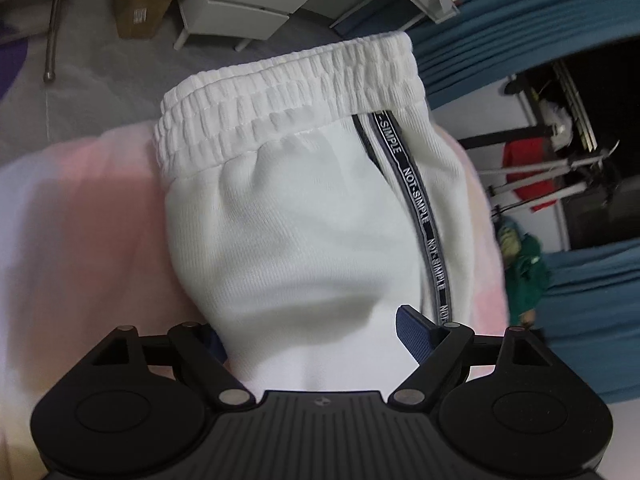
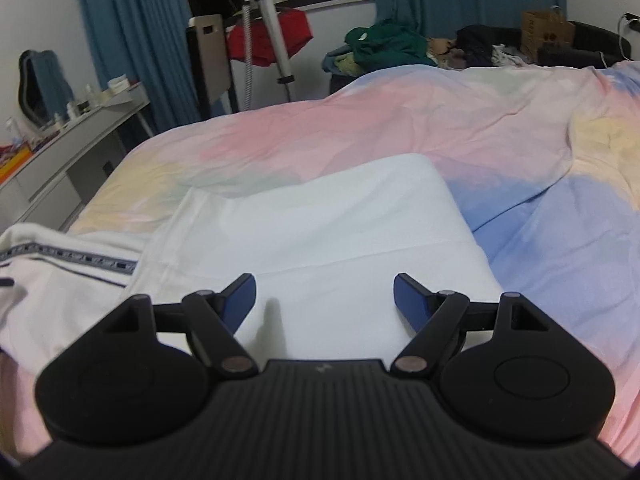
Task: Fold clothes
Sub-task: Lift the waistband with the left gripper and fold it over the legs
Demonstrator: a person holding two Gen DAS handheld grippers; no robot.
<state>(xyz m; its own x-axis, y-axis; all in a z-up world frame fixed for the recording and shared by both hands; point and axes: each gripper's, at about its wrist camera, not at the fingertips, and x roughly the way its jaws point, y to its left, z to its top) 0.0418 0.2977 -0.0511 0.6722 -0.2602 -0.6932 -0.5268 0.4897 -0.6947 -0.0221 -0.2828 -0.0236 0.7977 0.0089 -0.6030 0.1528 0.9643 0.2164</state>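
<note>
White sweatpants (image 1: 296, 216) fill the left wrist view, lying on the pastel bedsheet (image 1: 80, 200). Their ribbed elastic waistband (image 1: 288, 92) is at the far end, and a black side stripe (image 1: 420, 208) reads "NOT-SIMPLE". My left gripper (image 1: 312, 336) is open, and the pants' near end bulges between its wide-set blue fingers, hiding most of the left one. In the right wrist view, my right gripper (image 2: 324, 300) is open just above a folded white garment (image 2: 320, 220), holding nothing. The striped sweatpants (image 2: 60, 272) lie to that garment's left.
The bedsheet (image 2: 520, 220) spreads far to the right. A grey desk (image 2: 68, 132) with small bottles stands left of the bed. A tripod (image 2: 276, 40), blue curtains (image 2: 132, 32), a clothes pile (image 2: 384, 44) and a cardboard box (image 2: 546, 32) are beyond the bed.
</note>
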